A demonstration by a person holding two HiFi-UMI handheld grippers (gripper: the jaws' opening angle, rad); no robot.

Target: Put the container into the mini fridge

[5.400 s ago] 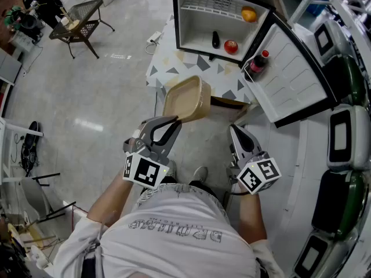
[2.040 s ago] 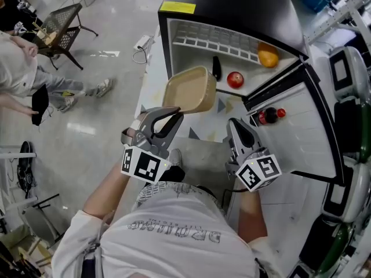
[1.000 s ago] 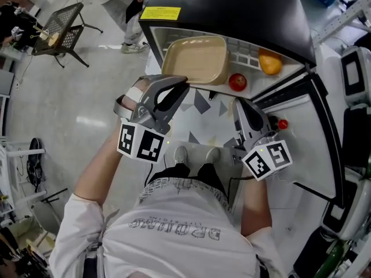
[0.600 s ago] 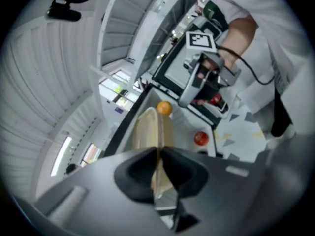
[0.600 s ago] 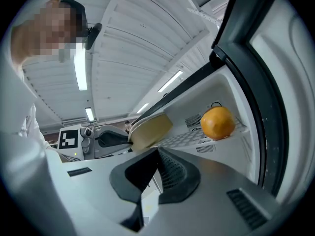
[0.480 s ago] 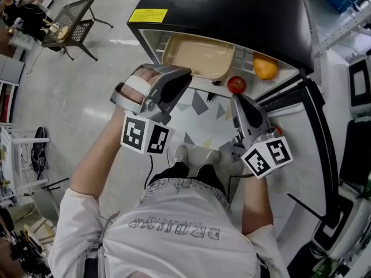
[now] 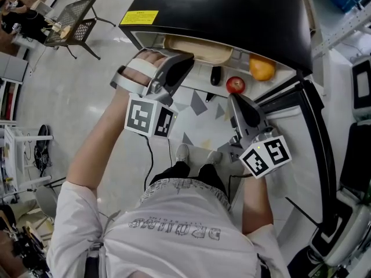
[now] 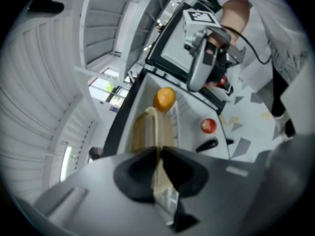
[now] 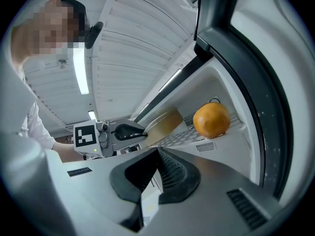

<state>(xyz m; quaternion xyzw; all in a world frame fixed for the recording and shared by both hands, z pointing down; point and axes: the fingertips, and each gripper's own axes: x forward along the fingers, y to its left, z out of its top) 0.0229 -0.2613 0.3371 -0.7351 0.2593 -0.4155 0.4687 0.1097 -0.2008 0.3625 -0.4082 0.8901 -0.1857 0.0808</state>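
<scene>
A glossy grey floor (image 7: 87, 91) spreads around a low bench (image 7: 200, 106) with a triangle-patterned top. The black mini fridge (image 7: 232, 16) stands on the bench with its door (image 7: 316, 132) swung wide to the right. A wire-mesh side table (image 7: 72, 28) sits well off at the far left. The right gripper view shows a ribbed white ceiling with a strip light (image 9: 81, 68).

The left tool (image 7: 186, 61) is clenched on the near rim of the beige container (image 7: 200, 50), with the jaws pinching the thin edge between them. The container is already inside the upper part of the fridge, mostly tucked under the black top. It sits at the level of the wire shelf (image 9: 197, 132). Whether it rests on the shelf I cannot tell.

The right tool (image 7: 235, 99) hangs just in front of the open fridge, near the door's hinge side. Its jaws are pressed together on nothing.

An orange (image 7: 262, 69) sits on the same shelf, just to the right of the container. On the fridge floor below lie a red apple (image 7: 235, 85) and a small dark object (image 7: 215, 76) beside it, both apart from the tools. The person's shoes (image 7: 182, 153) show at the foot of the bench.
</scene>
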